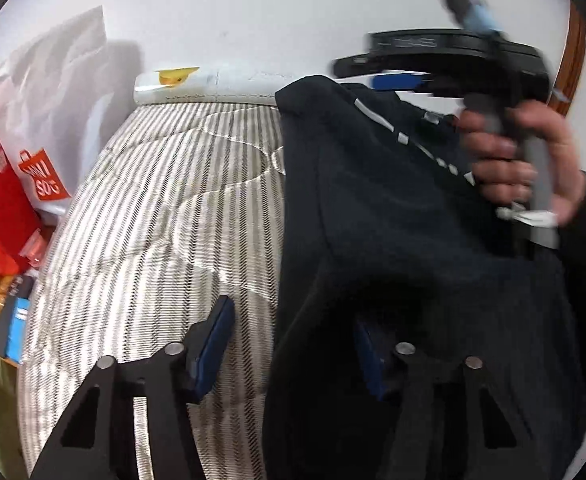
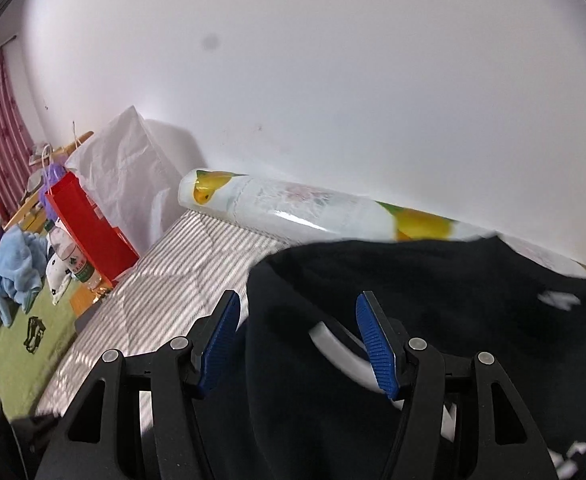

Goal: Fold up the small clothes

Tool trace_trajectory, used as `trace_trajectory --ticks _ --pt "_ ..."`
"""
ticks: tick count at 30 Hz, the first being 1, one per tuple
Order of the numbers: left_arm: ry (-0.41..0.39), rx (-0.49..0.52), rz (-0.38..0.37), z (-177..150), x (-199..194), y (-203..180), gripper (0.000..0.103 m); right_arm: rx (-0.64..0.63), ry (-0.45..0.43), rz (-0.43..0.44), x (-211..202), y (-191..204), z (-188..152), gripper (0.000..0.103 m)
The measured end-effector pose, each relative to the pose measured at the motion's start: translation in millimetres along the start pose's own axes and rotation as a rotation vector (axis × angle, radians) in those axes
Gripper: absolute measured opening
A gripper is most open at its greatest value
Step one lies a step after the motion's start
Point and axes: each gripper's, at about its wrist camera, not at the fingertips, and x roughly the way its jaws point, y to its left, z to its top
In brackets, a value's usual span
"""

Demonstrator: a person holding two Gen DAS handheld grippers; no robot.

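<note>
A black garment with white lettering (image 1: 393, 208) lies on the striped bedcover (image 1: 165, 208). My left gripper (image 1: 293, 348) is open over the garment's near left edge; its right pad is partly covered by cloth. My right gripper (image 2: 297, 340) is open, with the black garment (image 2: 433, 292) and a white stripe (image 2: 333, 348) between its blue pads (image 2: 373, 344). In the left wrist view the right gripper (image 1: 397, 80) is held by a hand above the garment's far right part.
A plastic-wrapped roll with yellow print (image 2: 293, 208) lies along the white wall. Red and white shopping bags (image 1: 21, 152) stand left of the bed. A water bottle (image 2: 73, 260), blue cloth (image 2: 13, 268) and clutter sit on a green surface at left.
</note>
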Motion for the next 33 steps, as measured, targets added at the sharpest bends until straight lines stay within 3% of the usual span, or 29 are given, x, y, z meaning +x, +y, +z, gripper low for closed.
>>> trace_trajectory --ticks 4,5,6,7,9,11,14,16,19,22,24,27,31,33 --pt "-0.013 -0.004 -0.024 0 0 -2 0.042 -0.025 0.088 0.050 42 10 19 0.059" --pt "-0.017 -0.008 -0.030 0 -1 -2 0.040 -0.034 0.115 0.046 51 13 20 0.048" --pt "-0.019 -0.013 -0.036 0 -1 -2 0.037 -0.048 0.136 0.035 59 15 20 0.017" --pt "-0.019 -0.015 -0.039 -1 -1 -2 0.034 -0.060 0.145 0.029 64 17 18 0.011" --pt "-0.021 -0.023 -0.055 -1 -2 -1 0.017 -0.057 0.133 0.056 67 16 19 0.011" --pt "-0.032 -0.029 -0.047 -1 -5 1 0.009 -0.011 0.095 0.100 64 12 24 0.011" --pt "-0.050 -0.069 -0.040 0 -10 12 0.008 0.064 0.028 0.193 66 11 35 0.011" --pt "-0.042 -0.112 -0.020 -1 -9 22 0.007 0.077 0.000 0.207 71 15 39 0.011" --pt "-0.013 -0.161 -0.026 -2 -4 31 0.007 0.071 0.024 0.161 90 20 34 0.011" --pt "-0.011 -0.150 -0.012 -3 -4 28 0.007 0.005 0.067 0.059 109 28 24 0.012" --pt "-0.010 -0.144 -0.005 -3 -4 26 0.008 -0.006 0.080 0.044 109 30 21 0.016" --pt "-0.006 -0.163 -0.016 -5 -7 28 0.010 0.024 0.064 0.016 89 25 23 0.035" --pt "-0.004 -0.166 -0.017 -2 -6 28 0.010 -0.005 0.030 -0.046 43 19 16 0.040" --pt "-0.012 -0.150 0.003 -2 -9 24 0.015 -0.023 0.008 -0.080 9 11 4 0.048"
